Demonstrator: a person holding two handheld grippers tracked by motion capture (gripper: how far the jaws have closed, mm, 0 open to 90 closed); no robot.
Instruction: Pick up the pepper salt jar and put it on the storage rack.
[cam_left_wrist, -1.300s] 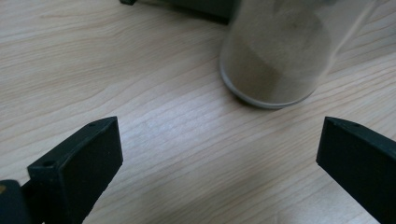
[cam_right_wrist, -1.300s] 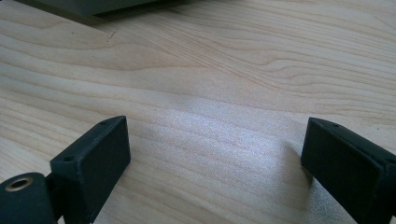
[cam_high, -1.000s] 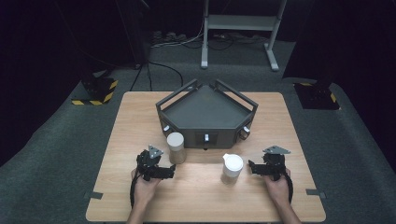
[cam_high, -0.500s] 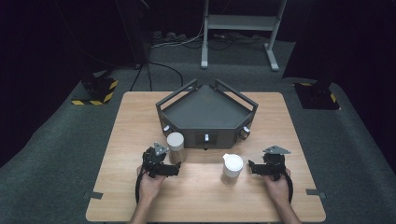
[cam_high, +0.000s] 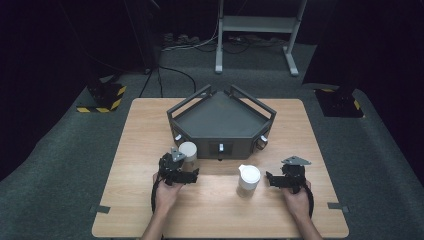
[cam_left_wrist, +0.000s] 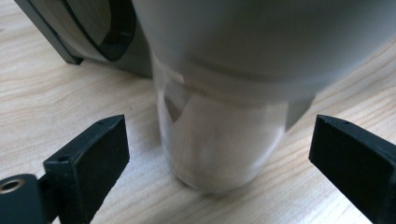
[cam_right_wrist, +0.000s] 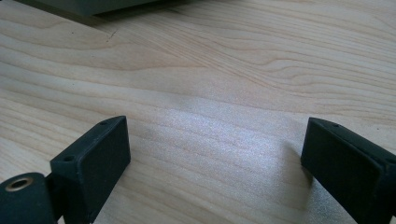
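jar (cam_high: 188, 150) before tray (cam_high: 220, 120), pitcher (cam_high: 248, 179) right

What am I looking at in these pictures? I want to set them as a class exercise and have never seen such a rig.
A person at a wooden table holds hand-operated tongs in each hand: left tongs, right tongs. One picture looks down from above; the other two come from cameras riding on each pair of tongs. On the table stand a dark angular tray, a clear jar with a pale lid, and a white-lidded jar. The left tongs have just been closing around the clear jar without touching it yet. The right tongs are open over bare wood. Nothing is held.
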